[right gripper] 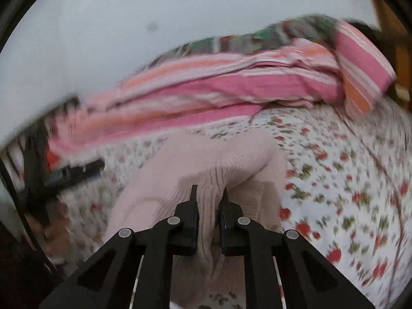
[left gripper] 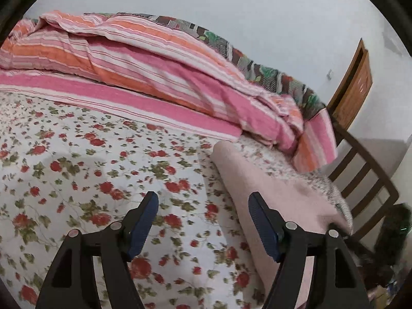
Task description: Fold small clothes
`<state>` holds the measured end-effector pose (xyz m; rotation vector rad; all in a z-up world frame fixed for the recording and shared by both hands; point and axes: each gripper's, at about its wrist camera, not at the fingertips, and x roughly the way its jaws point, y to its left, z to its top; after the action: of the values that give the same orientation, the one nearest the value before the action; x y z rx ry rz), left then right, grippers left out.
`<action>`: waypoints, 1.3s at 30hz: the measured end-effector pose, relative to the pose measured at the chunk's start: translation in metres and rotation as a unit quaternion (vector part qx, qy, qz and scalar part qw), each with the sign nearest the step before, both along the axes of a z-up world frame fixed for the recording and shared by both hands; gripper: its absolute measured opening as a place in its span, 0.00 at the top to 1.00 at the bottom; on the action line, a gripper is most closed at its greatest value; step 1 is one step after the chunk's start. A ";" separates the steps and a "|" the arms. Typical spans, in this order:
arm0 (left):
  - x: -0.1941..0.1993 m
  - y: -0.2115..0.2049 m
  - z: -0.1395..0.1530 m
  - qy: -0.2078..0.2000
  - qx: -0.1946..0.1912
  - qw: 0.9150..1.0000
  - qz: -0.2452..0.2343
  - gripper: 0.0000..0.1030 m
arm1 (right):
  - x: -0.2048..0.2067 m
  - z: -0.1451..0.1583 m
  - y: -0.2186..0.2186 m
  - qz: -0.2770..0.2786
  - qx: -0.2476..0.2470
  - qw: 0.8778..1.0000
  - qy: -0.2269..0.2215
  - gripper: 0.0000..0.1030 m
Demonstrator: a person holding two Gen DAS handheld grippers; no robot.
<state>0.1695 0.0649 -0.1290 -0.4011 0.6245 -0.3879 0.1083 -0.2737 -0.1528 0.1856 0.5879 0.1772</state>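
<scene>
A pale pink knitted garment [left gripper: 270, 195] lies on the floral bed sheet [left gripper: 103, 170], to the right in the left wrist view. My left gripper [left gripper: 203, 200] is open and empty above the sheet, its right finger beside the garment's left edge. In the right wrist view my right gripper [right gripper: 209, 193] is shut on a bunched fold of the same pink garment [right gripper: 206, 159] and holds it lifted off the sheet [right gripper: 334, 180]. The other gripper [right gripper: 74, 172] shows dark at the left of that view, blurred.
A rolled pink and orange striped quilt [left gripper: 144, 61] lies along the far side of the bed against the wall. A dark wooden chair [left gripper: 365, 175] stands at the bed's right edge, with a wooden headboard [left gripper: 355, 85] behind it.
</scene>
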 end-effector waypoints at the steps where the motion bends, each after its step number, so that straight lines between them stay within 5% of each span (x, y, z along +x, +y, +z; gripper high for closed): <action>1: 0.000 -0.002 -0.001 0.001 -0.002 1.000 -0.004 0.30 | 0.006 -0.011 0.002 -0.007 -0.024 0.999 0.024 0.88; 5: 0.001 -0.012 -0.004 0.003 0.008 1.000 -0.009 0.30 | 0.003 -0.017 0.007 -0.003 -0.052 0.998 0.035 0.84; 7: 0.004 -0.015 -0.004 0.006 0.004 1.000 -0.014 0.30 | 0.002 -0.005 0.004 -0.005 -0.034 0.999 0.029 0.59; 10: 0.007 -0.018 -0.003 0.000 0.001 1.000 -0.016 0.30 | 0.015 0.002 0.000 -0.009 -0.024 0.999 0.027 0.46; 14: 0.013 -0.026 -0.007 -0.003 0.004 1.000 -0.027 0.30 | 0.054 -0.011 0.003 -0.009 -0.004 0.998 0.061 0.46; 15: 0.014 -0.028 -0.008 -0.002 0.008 1.000 -0.027 0.30 | 0.063 -0.014 0.004 -0.006 0.003 0.998 0.069 0.51; 16: 0.015 -0.031 -0.009 0.000 0.011 0.999 -0.030 0.30 | 0.066 -0.013 0.004 0.003 0.003 0.998 0.065 0.70; 20: 0.017 -0.037 -0.012 -0.002 0.014 0.999 -0.041 0.30 | 0.048 0.011 -0.007 0.031 0.002 0.999 -0.039 0.80; 23: 0.017 -0.042 -0.013 -0.002 0.019 0.998 -0.052 0.30 | 0.069 -0.011 -0.015 0.001 -0.003 1.000 0.026 0.79; 26: 0.018 -0.046 -0.014 0.001 0.029 0.998 -0.055 0.30 | 0.072 -0.025 -0.024 -0.014 0.002 0.999 0.049 0.64; 28: 0.017 -0.045 -0.013 -0.002 0.026 0.998 -0.054 0.30 | 0.066 -0.019 -0.035 -0.023 0.023 0.997 0.063 0.38; 33: 0.017 -0.037 -0.010 -0.001 0.008 0.999 -0.046 0.30 | 0.066 -0.034 -0.046 0.015 0.106 0.986 0.129 0.24; 39: 0.015 -0.026 -0.007 -0.004 -0.006 0.999 -0.039 0.30 | 0.080 -0.054 -0.047 0.047 0.153 0.977 0.139 0.12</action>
<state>0.1845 0.0390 -0.1357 -0.3876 0.6311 -0.4670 0.1881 -0.3205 -0.2069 0.4866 0.8475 0.3379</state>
